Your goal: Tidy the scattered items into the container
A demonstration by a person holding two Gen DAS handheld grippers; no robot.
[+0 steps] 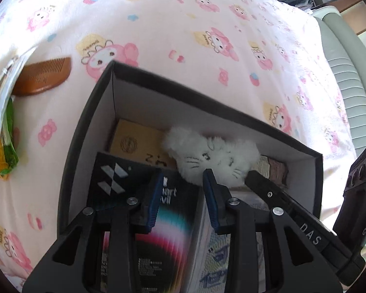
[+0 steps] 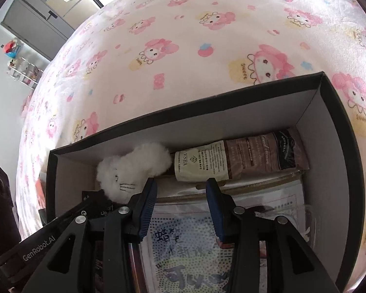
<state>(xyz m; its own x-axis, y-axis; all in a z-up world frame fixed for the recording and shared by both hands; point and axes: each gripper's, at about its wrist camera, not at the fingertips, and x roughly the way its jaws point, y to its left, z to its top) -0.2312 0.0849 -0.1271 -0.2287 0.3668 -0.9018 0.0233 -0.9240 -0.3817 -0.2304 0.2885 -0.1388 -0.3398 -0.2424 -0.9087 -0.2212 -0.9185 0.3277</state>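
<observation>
The bed [image 1: 183, 24] with its pink cartoon blanket filled most of both views, and the black box [image 1: 90, 112] sat on it, already pretty loaded. Inside were a black booklet [image 1: 168, 224] on the left, a clear pouch [image 2: 190, 244] with blue lettering lying flat on the right, a brown sachet [image 2: 244, 158] along the far wall, a tan card [image 1: 136, 141] in the far left corner and a fluffy white cat toy [image 1: 212, 153] between the card and the sachet. Both tools hung over the box. The left gripper [image 1: 183, 195] had its jaws parted about halfway with nothing between them, and the right gripper [image 2: 183, 207] looked the same, gaping over the pouch and holding nothing. So this looked like the gap between drops, something just in and hands free. Two things were left outside, both well off to the left of the box on the blanket: a wooden comb [image 1: 44, 75] and, just beside it at the frame edge, a packet [image 1: 2, 134] with corn on it. Best guess, the left one goes next since it's on that side. It would need to lift clear of the box wall, swing left, and pinch the comb by its thick spine, since it lies flat on soft fabric and could slip.
</observation>
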